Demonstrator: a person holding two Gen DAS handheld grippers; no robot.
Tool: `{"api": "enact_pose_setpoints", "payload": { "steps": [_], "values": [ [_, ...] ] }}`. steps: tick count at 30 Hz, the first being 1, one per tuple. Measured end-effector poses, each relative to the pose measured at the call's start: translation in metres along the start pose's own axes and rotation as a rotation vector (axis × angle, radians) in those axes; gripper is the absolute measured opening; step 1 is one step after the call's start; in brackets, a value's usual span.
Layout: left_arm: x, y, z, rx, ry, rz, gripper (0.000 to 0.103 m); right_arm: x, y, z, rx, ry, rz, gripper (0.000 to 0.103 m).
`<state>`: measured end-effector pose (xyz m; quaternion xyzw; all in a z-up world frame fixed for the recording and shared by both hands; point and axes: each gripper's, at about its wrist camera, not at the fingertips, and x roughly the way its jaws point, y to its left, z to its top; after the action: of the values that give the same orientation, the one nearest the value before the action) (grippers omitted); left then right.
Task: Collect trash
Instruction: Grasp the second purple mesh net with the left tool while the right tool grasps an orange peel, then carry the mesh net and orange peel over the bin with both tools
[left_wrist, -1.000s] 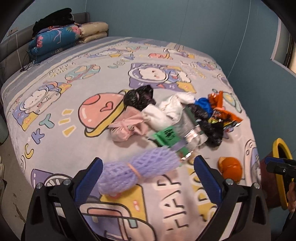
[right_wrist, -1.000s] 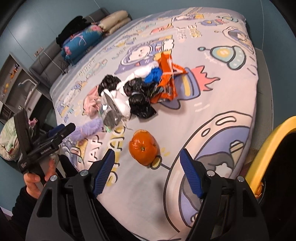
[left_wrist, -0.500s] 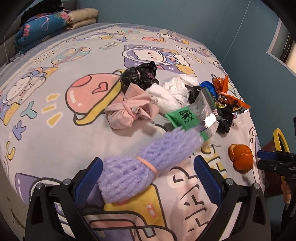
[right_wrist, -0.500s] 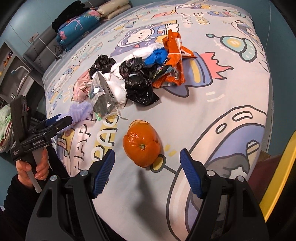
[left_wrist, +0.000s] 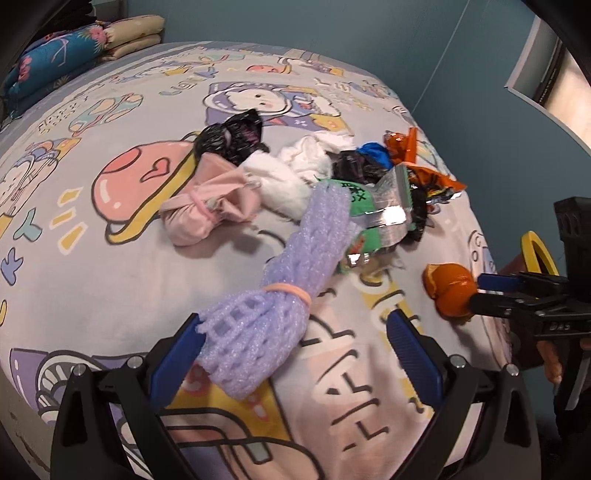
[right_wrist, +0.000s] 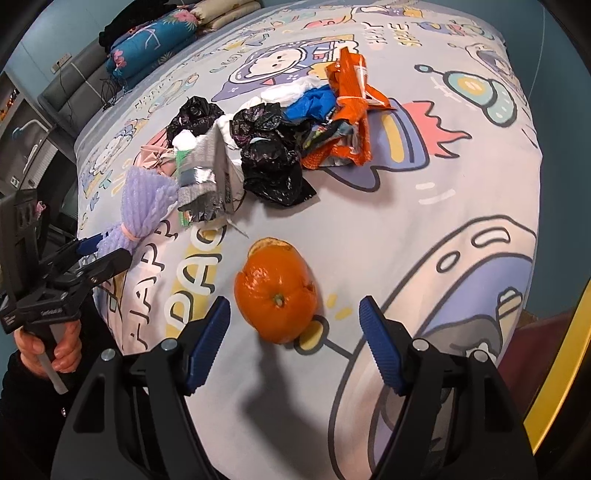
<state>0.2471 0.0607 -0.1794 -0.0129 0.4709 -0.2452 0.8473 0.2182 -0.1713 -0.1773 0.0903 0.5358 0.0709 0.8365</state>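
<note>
Trash lies heaped on the cartoon-print bedsheet: a purple foam net sleeve between the wide-open left gripper pads, an orange peel ahead of the open, empty right gripper.

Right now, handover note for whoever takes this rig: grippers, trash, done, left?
Left gripper: open, purple foam net lying between its fingers, not yet pinched.
Right gripper: open, poised over the orange peel, not touching.
Trash pile mid-bed: pink tied bag, black bags, white wad, blue scrap, foil wrapper, orange snack packets.
Yellow-rimmed bin off the bed's edge by the right gripper.
Done: nothing visibly collected.
Left: grab net and peel, then clear the pile.
</note>
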Motion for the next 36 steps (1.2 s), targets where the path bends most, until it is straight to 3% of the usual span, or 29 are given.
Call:
{"api": "enact_pose_setpoints", "payload": {
  "steps": [6,11,21,26,36],
  "values": [
    [0.008,-0.007,-0.001,0.006,0.027,0.002,0.085,0.012,0.014,0.004,-0.056,-0.008,-0.046,0.064],
    [0.017,-0.008,-0.002,-0.011,0.058,0.018,0.06,0.023,0.015,0.003,-0.056,0.01,-0.06,0.056],
    [0.019,-0.01,0.001,-0.035,0.065,-0.01,0.033,0.029,0.014,0.003,-0.03,0.013,-0.053,0.047],
    [0.019,-0.011,0.0,-0.038,0.059,0.003,0.024,0.029,0.015,0.003,-0.028,0.01,-0.054,0.042],
    [-0.008,-0.007,-0.003,-0.077,0.001,0.012,0.021,0.019,0.008,0.0,0.025,0.007,-0.014,0.034]
  ]
}}
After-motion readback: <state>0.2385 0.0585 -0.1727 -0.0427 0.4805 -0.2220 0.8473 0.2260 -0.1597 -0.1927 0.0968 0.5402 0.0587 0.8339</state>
